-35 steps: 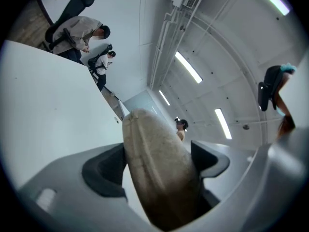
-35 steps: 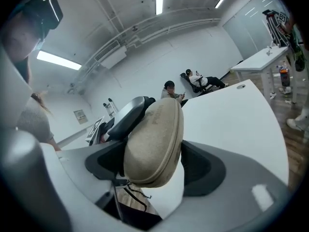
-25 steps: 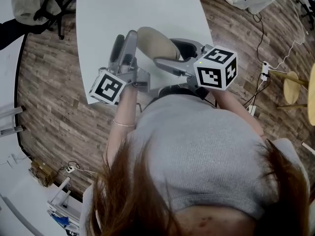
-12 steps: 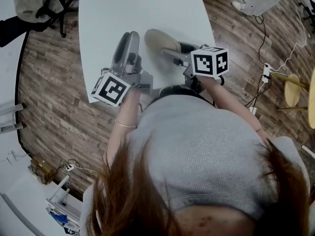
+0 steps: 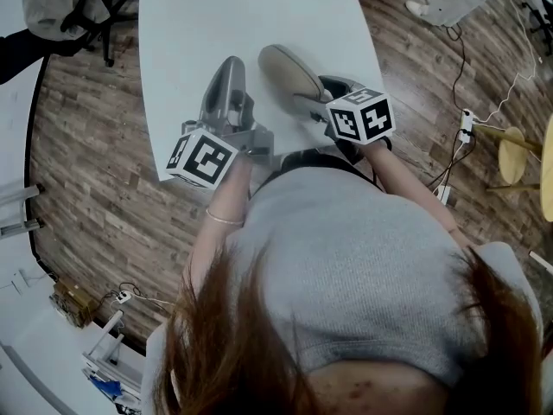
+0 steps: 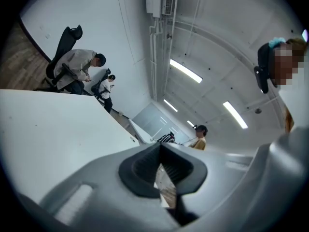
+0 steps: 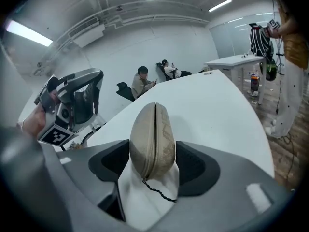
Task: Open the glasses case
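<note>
Here the glasses case (image 7: 153, 139) rests on the white tabletop (image 5: 199, 24), zipped up, its seam running over the top of the shell as the right gripper view shows it. A thin dark cord (image 7: 157, 191) trails from the end of the case nearest the person.

The right gripper (image 5: 311, 93) is at that near end of the case. Its fingers have just been opening a little, and the case stands between them. The dark pads flank the case closely on either side, but I see no squeeze on the shell, so I read this as a straddle and not yet a hold.

The left gripper (image 5: 232, 63) lies level just beside the case, on the case's left in the head view. Its fingers are clenched together with nothing between them.

The step in hand looks like securing the case before any opening is tried. Next, as I judge it, the right fingers need to close firmly on the case's flanks. The left gripper must then release its fingers, move to the cord at the case's near end and pinch it. A loose hold would let the case slide when the zip is pulled.
</note>
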{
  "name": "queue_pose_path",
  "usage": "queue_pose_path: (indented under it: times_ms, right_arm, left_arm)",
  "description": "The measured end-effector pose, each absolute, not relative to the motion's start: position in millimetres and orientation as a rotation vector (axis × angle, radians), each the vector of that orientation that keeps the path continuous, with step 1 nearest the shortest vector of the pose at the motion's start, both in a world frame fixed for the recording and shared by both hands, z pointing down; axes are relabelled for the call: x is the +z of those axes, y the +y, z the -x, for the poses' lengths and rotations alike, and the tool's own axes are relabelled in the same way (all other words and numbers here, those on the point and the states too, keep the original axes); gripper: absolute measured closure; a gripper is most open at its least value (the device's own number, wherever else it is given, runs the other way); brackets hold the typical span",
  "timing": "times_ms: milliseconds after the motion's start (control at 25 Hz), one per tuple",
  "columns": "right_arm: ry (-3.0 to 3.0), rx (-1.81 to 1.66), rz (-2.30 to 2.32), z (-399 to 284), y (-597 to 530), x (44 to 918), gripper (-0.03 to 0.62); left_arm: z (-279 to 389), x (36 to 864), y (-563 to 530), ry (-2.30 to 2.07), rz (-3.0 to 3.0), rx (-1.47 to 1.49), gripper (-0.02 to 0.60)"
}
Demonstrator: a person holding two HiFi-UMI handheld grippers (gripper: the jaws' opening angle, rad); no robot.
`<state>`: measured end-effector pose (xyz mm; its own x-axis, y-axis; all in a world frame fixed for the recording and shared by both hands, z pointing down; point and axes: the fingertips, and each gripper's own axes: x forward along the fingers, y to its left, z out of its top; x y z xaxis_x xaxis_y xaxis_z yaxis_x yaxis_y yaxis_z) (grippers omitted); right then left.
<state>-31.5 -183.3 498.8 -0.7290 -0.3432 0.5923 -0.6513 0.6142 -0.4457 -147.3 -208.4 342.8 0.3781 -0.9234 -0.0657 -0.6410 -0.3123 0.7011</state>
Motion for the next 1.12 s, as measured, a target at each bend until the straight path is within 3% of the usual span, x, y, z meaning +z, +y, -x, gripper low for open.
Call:
queue_pose_path:
  times_ms: [520, 800, 840, 960, 1120]
  right_arm:
    - [-2.348, 0.740, -1.002, 16.1, -199.8, 483.5, 0.295]
    - [-2.375, 0.605, -1.106, 11.9, -201.4, 464.7, 0.353]
    - [-2.384, 0.581, -1.124, 13.3, -200.7, 459.8, 0.389]
    - [-2.450, 0.483, -1.171, 23.8, -194.6, 435.1, 0.583]
    - [-2.598, 0.420, -1.163, 42.2, -179.8, 393.4, 0.589]
  left_arm:
    - [150.5, 360.6, -196.9, -1.241, -2.059, -0.574, 0.580]
    - [152.1, 370.5, -184.7, -1.214, -2.060, -0.547, 0.580]
    - [151.9, 372.1, -183.0, -1.208, -2.059, -0.544, 0.580]
    - [150.5, 372.5, -177.6, -1.193, -2.078, -0.529, 0.580]
    - [144.9, 368.8, -173.0, -1.185, -2.119, -0.502, 0.580]
